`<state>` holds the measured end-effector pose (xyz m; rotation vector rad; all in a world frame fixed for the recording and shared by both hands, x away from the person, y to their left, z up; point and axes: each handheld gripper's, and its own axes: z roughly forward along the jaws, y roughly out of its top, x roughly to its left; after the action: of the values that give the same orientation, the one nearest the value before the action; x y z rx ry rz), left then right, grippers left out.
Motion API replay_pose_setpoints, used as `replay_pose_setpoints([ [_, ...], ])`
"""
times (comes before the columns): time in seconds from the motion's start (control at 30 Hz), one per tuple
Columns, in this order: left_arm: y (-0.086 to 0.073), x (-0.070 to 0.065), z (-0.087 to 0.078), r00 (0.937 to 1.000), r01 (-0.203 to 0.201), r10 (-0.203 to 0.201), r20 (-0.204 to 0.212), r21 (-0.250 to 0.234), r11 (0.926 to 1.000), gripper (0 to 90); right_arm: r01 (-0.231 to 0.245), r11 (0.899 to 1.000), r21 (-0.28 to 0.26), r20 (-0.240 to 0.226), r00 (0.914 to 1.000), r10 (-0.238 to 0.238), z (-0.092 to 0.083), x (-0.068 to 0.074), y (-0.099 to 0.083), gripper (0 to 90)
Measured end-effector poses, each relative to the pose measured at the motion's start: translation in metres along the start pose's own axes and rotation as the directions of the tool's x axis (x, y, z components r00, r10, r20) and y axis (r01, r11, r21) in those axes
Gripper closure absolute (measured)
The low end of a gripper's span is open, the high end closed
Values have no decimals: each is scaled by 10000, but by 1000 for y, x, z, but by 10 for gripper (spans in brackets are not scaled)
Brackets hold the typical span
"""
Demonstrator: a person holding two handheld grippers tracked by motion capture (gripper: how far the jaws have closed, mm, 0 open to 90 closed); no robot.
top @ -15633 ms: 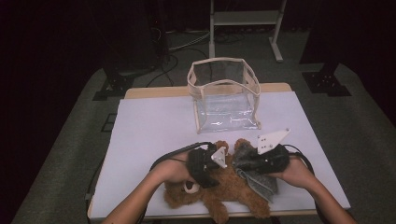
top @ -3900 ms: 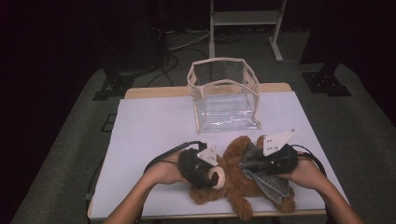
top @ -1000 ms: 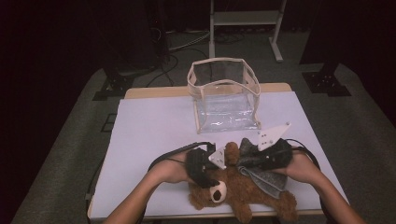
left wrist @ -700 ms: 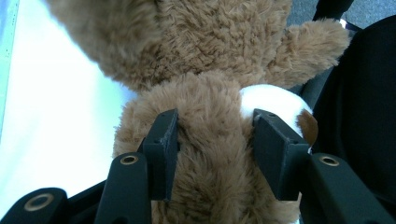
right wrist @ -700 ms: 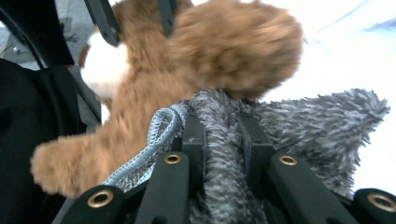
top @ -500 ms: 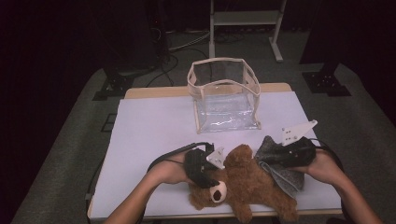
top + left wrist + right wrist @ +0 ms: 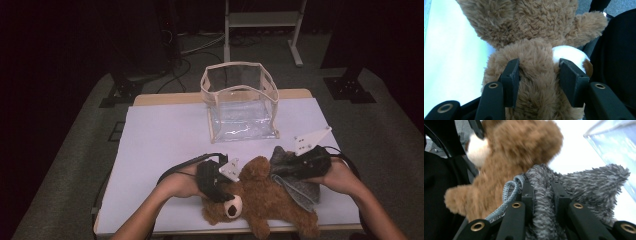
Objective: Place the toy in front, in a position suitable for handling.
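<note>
My right tongs (image 7: 280,169), clamped on grey fuzzy garment (image 7: 295,182), shifted from over teddy bear (image 7: 260,197) out toward right edge of surface (image 7: 165,135), then back slightly toward bear. Garment dragged along, now spread right of bear's body, no longer bunched over it. Bear itself turned since first picture: head with white muzzle now at near edge, under my left tongs (image 7: 220,187).
</note>
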<state>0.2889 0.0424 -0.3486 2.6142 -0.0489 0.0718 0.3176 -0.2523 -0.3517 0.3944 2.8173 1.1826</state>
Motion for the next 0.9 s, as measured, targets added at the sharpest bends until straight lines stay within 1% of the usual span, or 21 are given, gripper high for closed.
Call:
replay_pose_setpoints([
  [0.1, 1, 1, 0, 10000, 5, -5, 10, 21, 10000, 515, -604, 9982, -61, 89, 9981, 604, -9, -8, -17, 752],
  [0.17, 2, 1, 1, 10000, -15, 15, 36, 47, 10000, 514, -831, 9964, -185, 93, 9965, 832, -13, -9, -24, 751],
  [0.2, 2, 1, 1, 10000, -36, 36, 62, 57, 10000, 513, -821, 9964, -209, 62, 9966, 822, -13, -9, -24, 751],
  [0.27, 3, 1, 1, 10000, -28, 28, 50, 112, 9999, 512, -660, 9978, -80, 160, 9977, 661, -12, -7, -22, 751],
  [0.33, 3, 1, 1, 10000, -19, 18, 46, 139, 9999, 512, -425, 9991, 30, 263, 9988, 424, -11, -7, -17, 751],
  [0.4, 3, 1, 1, 10000, -24, 24, 55, 104, 9999, 512, -376, 9992, 129, 260, 9990, 373, -11, -8, -17, 752],
  [0.47, 2, 2, 1, 10000, 20, -20, 76, 46, 10000, 512, -495, 9987, 123, 242, 9985, 492, -12, -9, -18, 751],
  [0.6, 2, 1, 1, 10000, -30, 30, 65, 80, 10000, 512, -827, 9965, 79, 399, 9958, 823, -19, -12, -29, 751],
  [0.67, 3, 1, 1, 10000, -32, 31, 35, 98, 9999, 512, -894, 9960, 4, 454, 9950, 893, -21, -12, -32, 751],
  [0.77, 4, -1, 1, 9999, -111, 111, 1, 159, 9998, 508, -624, 9980, -132, 454, 9970, 629, -21, -7, -25, 750],
  [0.8, 4, -1, 1, 9999, -108, 108, 21, 182, 9998, 508, -488, 9985, -256, 356, 9981, 497, -20, -5, -21, 749],
  [0.83, 4, 0, 2, 10000, -72, 71, 43, 166, 9998, 508, -295, 9988, -399, 182, 9994, 303, -18, -1, -15, 749],
  [0.9, 4, 0, 2, 10000, -38, 37, 91, 146, 9999, 508, 148, 9994, -327, 29, 9999, -147, -11, 5, -5, 748],
])
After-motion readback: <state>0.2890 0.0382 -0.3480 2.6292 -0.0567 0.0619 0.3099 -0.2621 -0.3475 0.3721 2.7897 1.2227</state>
